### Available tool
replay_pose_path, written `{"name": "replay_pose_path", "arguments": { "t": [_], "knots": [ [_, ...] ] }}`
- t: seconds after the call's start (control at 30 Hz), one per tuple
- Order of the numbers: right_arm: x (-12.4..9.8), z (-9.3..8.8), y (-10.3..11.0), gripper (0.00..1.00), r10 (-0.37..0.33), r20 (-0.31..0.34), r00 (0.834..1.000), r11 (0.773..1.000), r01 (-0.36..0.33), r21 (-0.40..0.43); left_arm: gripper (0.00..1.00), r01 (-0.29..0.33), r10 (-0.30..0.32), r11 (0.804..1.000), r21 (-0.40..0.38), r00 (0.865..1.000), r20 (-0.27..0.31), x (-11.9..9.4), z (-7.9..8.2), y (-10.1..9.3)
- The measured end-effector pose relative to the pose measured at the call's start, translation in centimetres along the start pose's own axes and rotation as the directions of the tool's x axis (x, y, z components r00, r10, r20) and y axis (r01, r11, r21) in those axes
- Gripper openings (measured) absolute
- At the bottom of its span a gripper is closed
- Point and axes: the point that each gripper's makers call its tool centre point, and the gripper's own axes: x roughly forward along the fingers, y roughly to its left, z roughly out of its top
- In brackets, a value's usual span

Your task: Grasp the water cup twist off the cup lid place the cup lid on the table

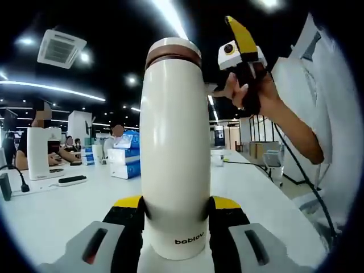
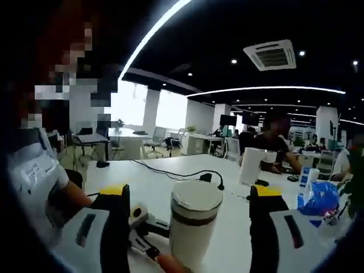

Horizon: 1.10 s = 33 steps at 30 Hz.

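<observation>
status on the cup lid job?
Left gripper shut on cup, upright on table. Right gripper open, jaws either side of lid, not closed. Lid still on. Nothing in the way.

A cream-white water cup [image 1: 173,148] carries small dark lettering near its base and a brown band beneath its cream-white cup lid [image 1: 173,50]. The left hand-held gripper [image 1: 175,219] shows black jaws with yellow tips on grey housings; the right hand-held gripper [image 2: 190,219] wears the same black, yellow and grey. The surface [image 1: 45,213] is plain white, crossed by a black cable [image 2: 176,173]. White-and-blue boxes [image 1: 124,162] stand on it beside a blue bag [image 2: 318,199]. White light strips [image 2: 153,31] cross a black ceiling [image 2: 227,34].
</observation>
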Motion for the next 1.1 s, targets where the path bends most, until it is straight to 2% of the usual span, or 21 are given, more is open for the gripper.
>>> {"name": "replay_pose_path", "arguments": {
  "t": [0.03,0.13,0.23,0.43,0.53,0.77,0.93,1.1],
  "knots": [
    [-0.4,-0.1,0.1,0.86,-0.043,0.014,0.999,0.998,0.043,0.038,0.46,0.000,0.000,1.000,0.000,1.000,0.000,0.0,0.0,0.0],
    [-1.2,-1.3,0.6,0.84,-0.140,-0.003,0.990,0.987,0.140,0.075,0.46,0.000,0.000,1.000,0.000,1.000,0.000,0.0,0.0,0.0],
    [-1.5,-2.4,1.6,0.85,-0.190,-0.018,0.982,0.977,0.190,0.101,0.46,0.000,0.000,1.000,0.000,1.000,-0.001,0.0,0.0,0.0],
    [-1.8,-3.6,2.5,0.85,-0.245,-0.039,0.969,0.965,0.248,0.087,0.46,-0.003,0.003,1.000,0.003,1.000,-0.004,-0.1,0.0,0.0],
    [-1.9,-3.4,2.2,0.84,-0.263,-0.034,0.964,0.961,0.265,0.083,0.45,-0.002,0.002,1.000,-0.020,1.000,0.008,-0.2,0.4,0.1],
    [-1.5,-3.4,1.8,0.83,-0.286,-0.019,0.958,0.953,0.286,0.097,0.45,-0.001,0.002,1.000,-0.019,1.000,0.017,-0.1,0.4,0.1],
    [-0.6,-3.4,1.3,0.83,-0.290,-0.013,0.957,0.952,0.290,0.100,0.45,-0.001,0.001,1.000,-0.019,1.000,0.017,-0.1,0.4,0.1],
    [1.3,-3.1,-0.1,0.82,-0.293,-0.006,0.956,0.952,0.292,0.096,0.45,0.000,0.000,1.000,-0.019,1.000,0.018,-0.1,0.4,0.1]
  ]
}}
